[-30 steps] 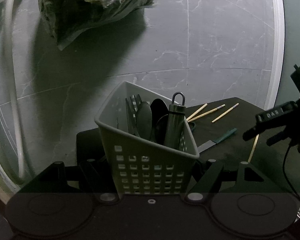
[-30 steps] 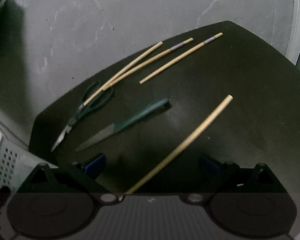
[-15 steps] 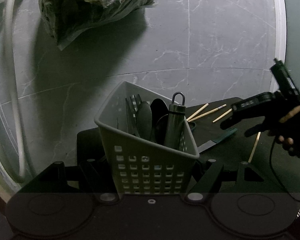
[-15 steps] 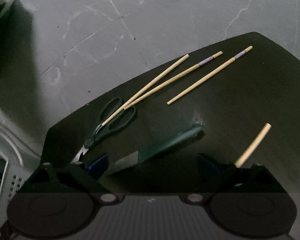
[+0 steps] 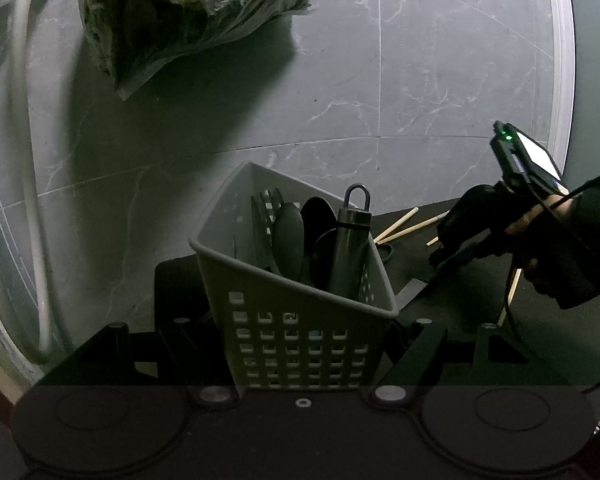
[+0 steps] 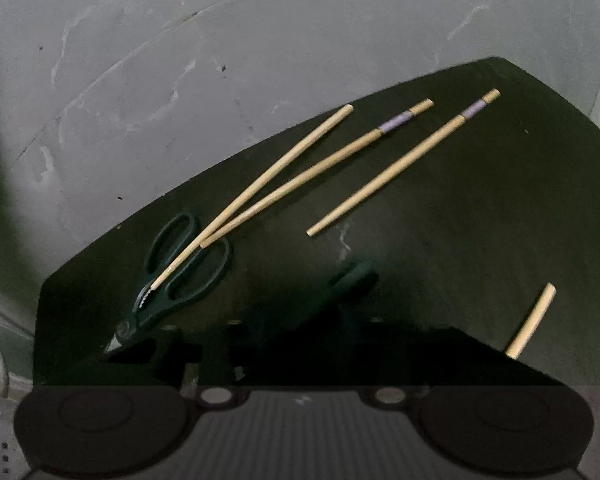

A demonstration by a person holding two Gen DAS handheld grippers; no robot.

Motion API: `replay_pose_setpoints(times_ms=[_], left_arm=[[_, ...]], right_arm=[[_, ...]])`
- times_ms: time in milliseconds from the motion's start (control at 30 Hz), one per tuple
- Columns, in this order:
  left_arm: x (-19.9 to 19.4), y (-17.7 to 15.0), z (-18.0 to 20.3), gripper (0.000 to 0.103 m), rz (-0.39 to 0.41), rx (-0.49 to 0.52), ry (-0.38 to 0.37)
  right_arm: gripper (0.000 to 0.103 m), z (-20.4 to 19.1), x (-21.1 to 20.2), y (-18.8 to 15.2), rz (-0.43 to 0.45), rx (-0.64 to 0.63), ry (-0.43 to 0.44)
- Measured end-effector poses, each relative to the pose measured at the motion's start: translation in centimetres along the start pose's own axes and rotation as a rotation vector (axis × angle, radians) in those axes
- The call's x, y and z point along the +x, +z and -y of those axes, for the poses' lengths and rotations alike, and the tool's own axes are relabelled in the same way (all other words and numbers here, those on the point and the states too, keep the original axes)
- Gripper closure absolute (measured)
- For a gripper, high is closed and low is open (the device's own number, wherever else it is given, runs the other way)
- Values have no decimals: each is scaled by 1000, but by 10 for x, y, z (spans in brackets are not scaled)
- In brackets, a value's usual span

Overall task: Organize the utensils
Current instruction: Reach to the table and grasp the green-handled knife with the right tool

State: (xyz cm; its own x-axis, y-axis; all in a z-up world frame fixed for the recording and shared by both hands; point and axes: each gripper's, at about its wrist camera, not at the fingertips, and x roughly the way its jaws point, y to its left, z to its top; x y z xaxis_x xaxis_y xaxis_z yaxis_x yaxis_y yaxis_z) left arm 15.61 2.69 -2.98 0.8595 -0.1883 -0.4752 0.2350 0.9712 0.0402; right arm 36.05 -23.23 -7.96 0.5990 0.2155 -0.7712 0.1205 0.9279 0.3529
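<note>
My left gripper (image 5: 300, 326) is shut on the grey slotted basket (image 5: 312, 320), which holds a fork, dark spoons and a metal cylinder with a ring (image 5: 350, 248). The green-handled knife (image 6: 354, 276) lies on the black mat (image 6: 460, 220), handle pointing away. My right gripper (image 6: 296, 320) has its jaws closing around that handle, dark and blurred against it. In the left wrist view the right gripper (image 5: 448, 248) sits low over the knife, just right of the basket. Three chopsticks (image 6: 400, 164) and green scissors (image 6: 184, 272) lie beyond the knife, two of the sticks resting across the scissors' handles.
A lone chopstick (image 6: 532, 320) lies at the right of the mat. Grey marble floor surrounds the mat. A crumpled plastic bag (image 5: 188, 12) sits far back left and a white hose (image 5: 24, 160) runs along the left edge. A gloved hand (image 5: 572, 264) holds the right gripper.
My right gripper moved forward and left over the knife, and its jaws drew together around the handle. The lone chopstick slid to the right edge of its view. The left gripper and basket stayed still.
</note>
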Motion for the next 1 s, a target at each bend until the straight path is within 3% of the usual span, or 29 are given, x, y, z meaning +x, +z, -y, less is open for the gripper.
replay_pose_setpoints(times_ms=[167, 333, 467, 600, 867, 1000], left_arm=[[0, 0, 0, 27, 0, 1, 0], [0, 0, 0, 27, 0, 0, 0], [0, 0, 0, 27, 0, -1, 0], [0, 0, 0, 27, 1, -1, 0], [0, 0, -1, 27, 4, -2, 0], [0, 0, -1, 27, 4, -2, 0]], right_arm=[[87, -8, 11, 5, -6, -49, 39], [89, -23, 14, 2, -11, -104, 60], [89, -38, 13, -2, -4, -162, 30], [90, -60, 10, -11, 19, -304, -34], [88, -111, 7, -54, 65, -706, -137], [84, -111, 11, -59, 33, -690, -118]])
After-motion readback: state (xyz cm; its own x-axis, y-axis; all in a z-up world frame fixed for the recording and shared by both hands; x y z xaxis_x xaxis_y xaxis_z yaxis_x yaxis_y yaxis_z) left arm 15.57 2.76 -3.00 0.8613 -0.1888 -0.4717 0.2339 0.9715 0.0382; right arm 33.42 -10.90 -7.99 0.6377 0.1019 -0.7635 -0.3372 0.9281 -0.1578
